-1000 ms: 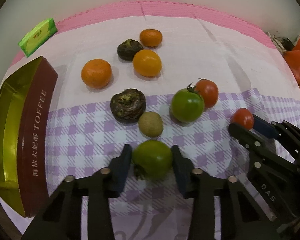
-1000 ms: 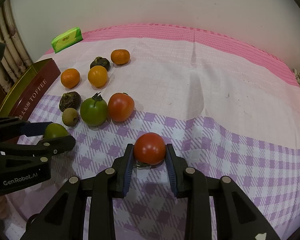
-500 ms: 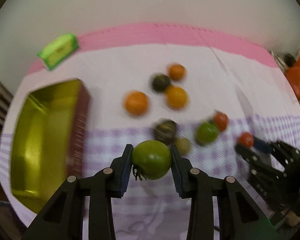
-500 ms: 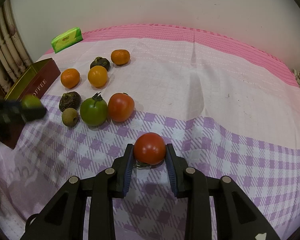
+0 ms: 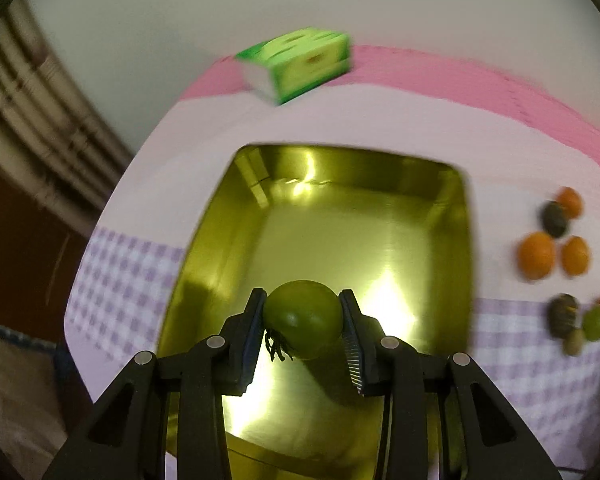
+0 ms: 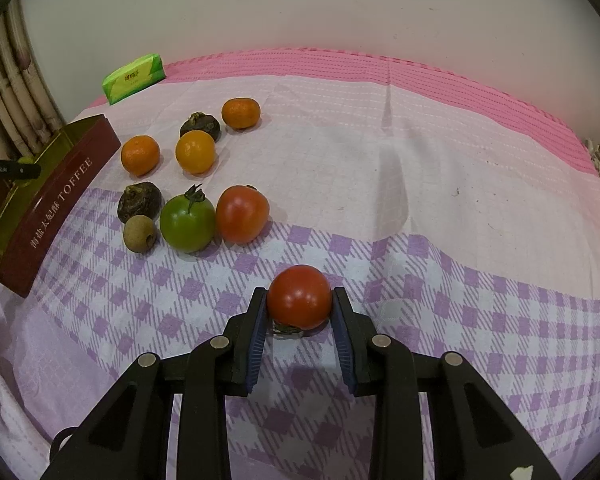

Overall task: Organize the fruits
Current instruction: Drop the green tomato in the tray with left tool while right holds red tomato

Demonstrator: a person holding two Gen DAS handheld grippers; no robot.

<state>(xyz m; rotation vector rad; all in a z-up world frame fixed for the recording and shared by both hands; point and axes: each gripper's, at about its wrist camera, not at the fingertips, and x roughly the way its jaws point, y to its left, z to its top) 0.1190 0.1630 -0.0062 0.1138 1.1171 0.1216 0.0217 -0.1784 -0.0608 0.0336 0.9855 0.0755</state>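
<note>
- Left wrist view: the left tongs [image 5: 302, 322] are clamped on a green tomato [image 5: 302, 318], both pads pressed to its sides and its dried stem hanging toward the lower left. The fruit hangs over the gold inside of the toffee tin [image 5: 340, 216], clear of the floor and nearer the front wall than the middle.
- The tin looks empty, so any spot would do. I would carry the tomato a little farther in and lower it until it almost rests on the metal before letting the pads part; a drop onto smooth tin would probably set it rolling or bruise it.
- The view is smeared, so it pays to let the hand settle first. The other fruits sit blurred on the cloth [image 5: 540, 360] at the right, well apart from the tin, and a green packet [image 5: 300, 64] lies beyond its far wall.
- Right wrist view: the right tongs [image 6: 299, 300] are clamped on a red tomato [image 6: 299, 296] that rests on the checked cloth on the desk, calyx down.
- That hand does best to wait. Its route to the tin's red side [image 6: 56, 208] passes the green tomato on the cloth [image 6: 187, 222] and the larger red one [image 6: 242, 213], so lifting clear first avoids knocking them.
</note>
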